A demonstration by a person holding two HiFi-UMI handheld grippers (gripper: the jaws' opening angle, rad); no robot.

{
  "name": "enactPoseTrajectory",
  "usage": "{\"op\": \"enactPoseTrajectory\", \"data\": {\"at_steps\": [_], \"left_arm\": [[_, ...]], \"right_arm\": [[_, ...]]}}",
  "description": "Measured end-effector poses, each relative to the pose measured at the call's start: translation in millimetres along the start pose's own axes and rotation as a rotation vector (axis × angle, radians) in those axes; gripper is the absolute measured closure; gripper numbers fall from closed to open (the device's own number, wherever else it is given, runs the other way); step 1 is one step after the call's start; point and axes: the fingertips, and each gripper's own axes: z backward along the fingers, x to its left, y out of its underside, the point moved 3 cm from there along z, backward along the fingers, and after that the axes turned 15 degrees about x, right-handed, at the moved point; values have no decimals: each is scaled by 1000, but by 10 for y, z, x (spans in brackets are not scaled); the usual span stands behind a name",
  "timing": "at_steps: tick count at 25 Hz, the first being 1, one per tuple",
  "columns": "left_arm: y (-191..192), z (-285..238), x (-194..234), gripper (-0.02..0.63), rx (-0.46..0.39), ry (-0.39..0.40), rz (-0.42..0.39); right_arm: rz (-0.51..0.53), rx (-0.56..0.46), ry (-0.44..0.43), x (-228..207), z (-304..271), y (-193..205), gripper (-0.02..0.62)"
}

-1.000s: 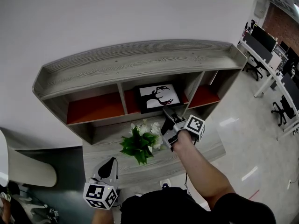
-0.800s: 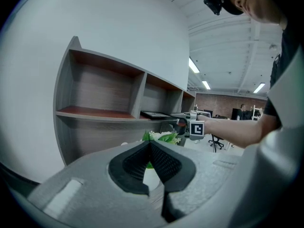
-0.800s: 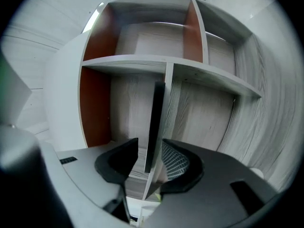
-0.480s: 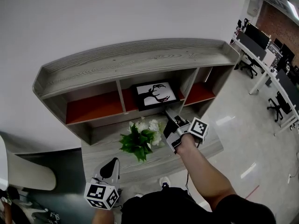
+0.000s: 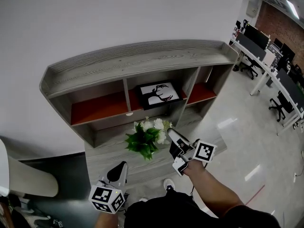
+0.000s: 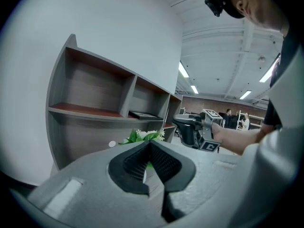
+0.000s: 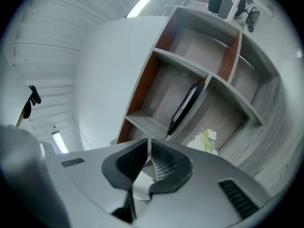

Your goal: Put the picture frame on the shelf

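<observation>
- The picture frame (image 5: pixel 159 94) rests in the middle compartment of the shelf (image 5: pixel 137 61), on its red floor.
- The right gripper (image 5: pixel 171 132) hangs well apart from it, over the front right of the lower ledge and just beside the flowers (image 5: pixel 148 137). Its jaws have just been closing and now meet on nothing.
- The left gripper (image 5: pixel 121 166) sits low at the ledge's front edge, its jaws clenched and empty.

Open-plan office: rows of desks (image 5: pixel 269 75) with monitors (image 5: pixel 251 36), wheeled chairs (image 5: pixel 277 110), glossy floor (image 5: pixel 237 127), brick wall (image 5: pixel 279 16) beyond.
</observation>
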Motion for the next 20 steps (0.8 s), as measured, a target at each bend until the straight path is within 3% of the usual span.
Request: {"op": "enactPoseTrajectory", "data": {"at_steps": [5,9,12,20], "left_arm": [[94,83,-121,597,9,54,-30],[189,149,-170,597,21,85,-51],[277,183,-250,597,31,116,-64],[396,231,-462,597,42,173,-86]], "right_arm": [[117,44,36,240,247,643,580],[272,91,156,362,391,1031,580],[344,106,213,471,482,1246,581],[440,136,250,649,625,1530,580]]}}
